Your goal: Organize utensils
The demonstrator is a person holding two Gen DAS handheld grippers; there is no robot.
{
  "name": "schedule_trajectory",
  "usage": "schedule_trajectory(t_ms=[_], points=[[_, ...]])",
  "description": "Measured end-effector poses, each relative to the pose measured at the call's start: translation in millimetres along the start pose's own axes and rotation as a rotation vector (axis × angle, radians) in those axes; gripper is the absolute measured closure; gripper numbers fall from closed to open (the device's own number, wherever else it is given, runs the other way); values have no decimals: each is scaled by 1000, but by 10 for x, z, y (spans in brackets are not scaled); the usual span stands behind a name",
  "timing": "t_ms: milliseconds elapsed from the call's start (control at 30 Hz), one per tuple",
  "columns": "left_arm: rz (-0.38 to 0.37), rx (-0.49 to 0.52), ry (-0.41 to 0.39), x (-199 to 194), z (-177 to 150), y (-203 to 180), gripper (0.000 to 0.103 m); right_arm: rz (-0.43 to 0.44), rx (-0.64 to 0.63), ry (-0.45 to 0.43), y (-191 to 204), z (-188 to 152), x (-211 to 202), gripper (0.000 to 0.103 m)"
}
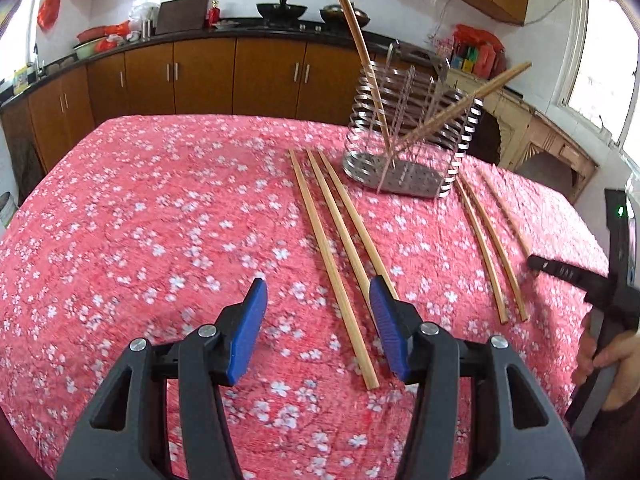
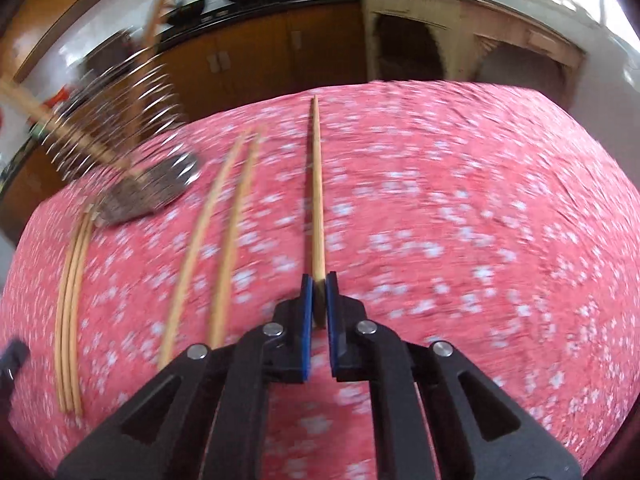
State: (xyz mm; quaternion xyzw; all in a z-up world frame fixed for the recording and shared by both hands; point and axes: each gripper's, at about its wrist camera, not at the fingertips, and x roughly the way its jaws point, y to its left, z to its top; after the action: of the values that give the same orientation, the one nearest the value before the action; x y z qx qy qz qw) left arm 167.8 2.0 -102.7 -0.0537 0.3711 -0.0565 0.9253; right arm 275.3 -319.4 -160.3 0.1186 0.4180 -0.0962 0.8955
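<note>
Two pairs of tongs work over a tabletop (image 1: 140,208) covered with a pink flowered cloth. The left tongs (image 1: 318,322) stand apart with nothing between the blue pads, low above the cloth; three chopsticks (image 1: 340,256) lie side by side ahead of them, and the near ends of these reach into the gap and past the right-hand pad (image 1: 386,320). Whether a pad touches any of them cannot be told.

The right tongs (image 2: 318,300) are clamped together on the near end of a single chopstick (image 2: 317,184), which runs straight ahead from the pads over the cloth. Just to the left of these tongs lie two more chopsticks (image 2: 216,248), roughly parallel to the held one. Further left lies the group of three again, blurred in this view.

Ahead of the left tongs and slightly to their right stands a wire utensil holder (image 1: 412,136) with a perforated base. Two chopsticks (image 1: 360,48) already stand in it, one leaning steeply up and to the left, the other slanting out to the right. From the right tongs the holder sits well ahead and to the left.

A hand (image 1: 612,364) grips the right tool's handle at the far right of the left view.
</note>
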Motion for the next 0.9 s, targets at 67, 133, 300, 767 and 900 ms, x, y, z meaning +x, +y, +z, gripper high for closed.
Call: schedule_trajectory(t_ms=[67, 133, 300, 767, 900], points=[[9, 9, 20, 48, -19, -44, 57, -4, 14, -1, -60, 14, 6, 95], [15, 12, 47, 101, -27, -73, 65, -5, 15, -3, -91, 13, 8, 95], [24, -4, 104, 227, -44, -106, 73, -12, 8, -9, -98, -3, 7, 95], [138, 37, 149, 390, 188, 61, 96, -30, 30, -16, -231, 72, 19, 95], [170, 53, 157, 513, 364, 280, 96, -50, 58, -17, -372, 155, 55, 95]])
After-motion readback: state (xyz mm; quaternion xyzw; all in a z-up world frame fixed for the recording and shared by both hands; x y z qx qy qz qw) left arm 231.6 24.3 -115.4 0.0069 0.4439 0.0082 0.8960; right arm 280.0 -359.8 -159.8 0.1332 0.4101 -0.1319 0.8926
